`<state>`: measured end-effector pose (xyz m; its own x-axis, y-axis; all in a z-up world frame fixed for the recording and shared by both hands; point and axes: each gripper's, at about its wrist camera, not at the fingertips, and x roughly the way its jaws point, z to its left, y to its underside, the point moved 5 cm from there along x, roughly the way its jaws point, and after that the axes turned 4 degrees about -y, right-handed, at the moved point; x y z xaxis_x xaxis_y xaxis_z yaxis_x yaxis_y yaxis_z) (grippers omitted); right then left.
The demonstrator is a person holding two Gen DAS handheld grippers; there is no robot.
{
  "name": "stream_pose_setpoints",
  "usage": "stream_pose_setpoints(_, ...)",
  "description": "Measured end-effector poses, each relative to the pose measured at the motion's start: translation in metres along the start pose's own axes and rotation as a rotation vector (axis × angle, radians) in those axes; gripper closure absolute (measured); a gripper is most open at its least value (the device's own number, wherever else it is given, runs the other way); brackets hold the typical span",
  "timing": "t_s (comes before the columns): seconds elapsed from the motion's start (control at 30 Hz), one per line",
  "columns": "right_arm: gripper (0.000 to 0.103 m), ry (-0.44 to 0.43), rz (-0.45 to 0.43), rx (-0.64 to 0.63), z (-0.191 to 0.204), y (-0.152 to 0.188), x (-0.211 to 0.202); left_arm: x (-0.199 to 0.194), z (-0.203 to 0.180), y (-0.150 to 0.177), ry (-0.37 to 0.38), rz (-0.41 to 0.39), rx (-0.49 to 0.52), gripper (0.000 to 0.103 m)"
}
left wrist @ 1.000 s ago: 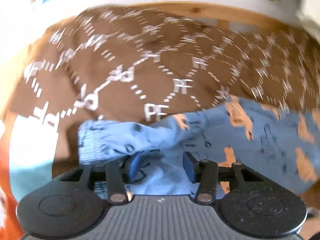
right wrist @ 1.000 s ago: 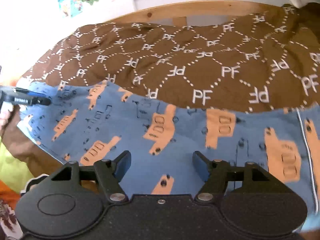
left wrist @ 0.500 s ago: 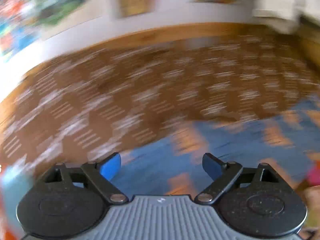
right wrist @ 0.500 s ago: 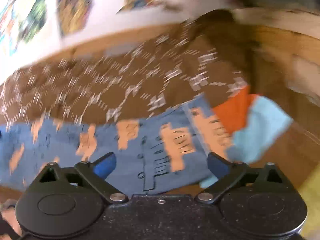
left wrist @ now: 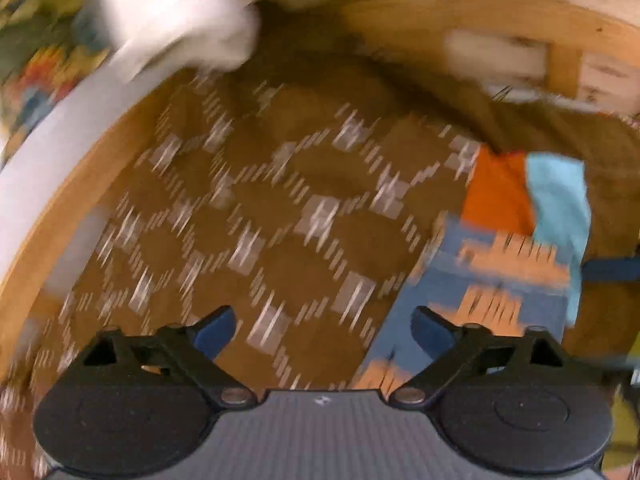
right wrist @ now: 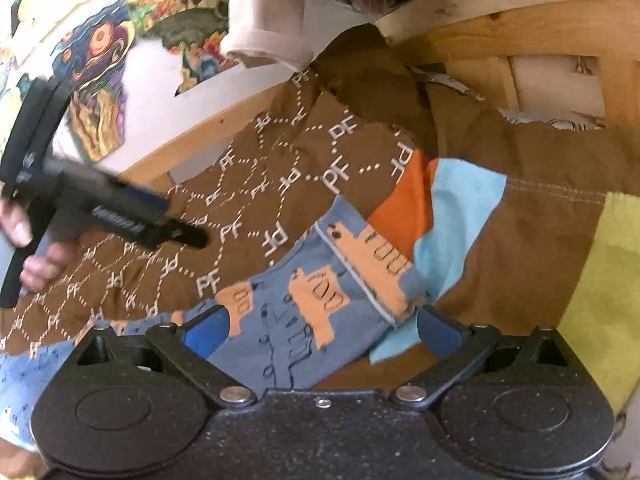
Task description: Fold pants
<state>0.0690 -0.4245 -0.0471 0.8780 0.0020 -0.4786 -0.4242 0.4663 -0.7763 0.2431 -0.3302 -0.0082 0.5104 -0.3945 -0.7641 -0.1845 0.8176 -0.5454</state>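
Your left hand-held gripper [left wrist: 322,330] is opening over the brown bedspread [left wrist: 280,208], empty. Your right hand-held gripper [right wrist: 322,330] gapes wide above the blue pants [right wrist: 304,320], gripping nothing.

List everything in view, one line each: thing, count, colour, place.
pants: one, blue with orange vehicle print, lying on the bedspread, near edge.
bedspread: one, brown with white PF lettering, covering the bed.
orange and light-blue cloth: one, beside the pants' end.
yellow-green fabric: one, right edge.
wooden bed frame: one, pale wood, behind.
wall pictures: several, multicoloured, upper left.
left hand-held gripper: one, black with blue pads, jaws opening, empty.
right hand-held gripper: one, same colours, open over the pants.
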Motion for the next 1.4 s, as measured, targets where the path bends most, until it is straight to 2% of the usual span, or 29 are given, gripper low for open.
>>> stream_pose_setpoints(0.1,0.005,0.066,0.010,0.007,-0.009,-0.002,0.006,0.024,-0.029,-0.013,0.018,-0.038,0.048,0.003)
stream_pose_setpoints(0.2,0.009,0.094,0.048,-0.005,-0.018,0.001,0.011,0.048,-0.055,-0.019,0.000,-0.031,0.109,0.007)
stream_pose_setpoints(0.3,0.008,0.091,0.055,-0.010,-0.017,0.000,0.018,0.066,-0.068,-0.022,-0.062,-0.034,0.177,0.005)
stream_pose_setpoints(0.6,0.015,0.001,0.046,0.095,-0.025,-0.002,0.018,0.077,-0.062,-0.017,-0.025,0.001,0.109,0.000)
stream_pose_setpoints(0.73,0.022,0.019,0.050,0.134,-0.030,-0.003,0.022,0.081,-0.058,-0.019,-0.014,0.017,0.081,0.000)
stream_pose_setpoints(0.83,0.030,0.057,0.071,0.100,-0.028,-0.002,0.024,0.082,-0.059,-0.020,-0.021,0.023,0.089,0.000)
stream_pose_setpoints(0.93,0.030,0.050,0.061,0.138,-0.031,-0.002,0.023,0.084,-0.060,-0.022,-0.028,0.039,0.086,0.000)
stream_pose_setpoints(1.0,0.035,0.042,0.051,0.171,-0.034,-0.002,0.024,0.086,-0.059,-0.024,-0.025,0.056,0.073,0.000)
stream_pose_setpoints(1.1,0.051,0.037,0.039,0.228,-0.042,-0.003,0.026,0.087,-0.057,-0.027,-0.018,0.071,0.058,0.000)
stream_pose_setpoints(1.17,0.067,0.040,0.032,0.284,-0.050,-0.001,0.025,0.087,-0.055,-0.028,-0.016,0.078,0.049,0.000)
stream_pose_setpoints(1.23,0.076,0.043,0.042,0.327,-0.056,0.001,0.024,0.088,-0.054,-0.030,-0.020,0.081,0.052,0.000)
stream_pose_setpoints(1.33,0.076,0.044,0.061,0.352,-0.056,0.003,0.019,0.086,-0.057,-0.029,-0.031,0.077,0.067,0.000)
stream_pose_setpoints(1.4,0.076,0.060,0.078,0.325,-0.052,0.004,0.022,0.087,-0.057,-0.029,-0.027,0.081,0.056,0.000)
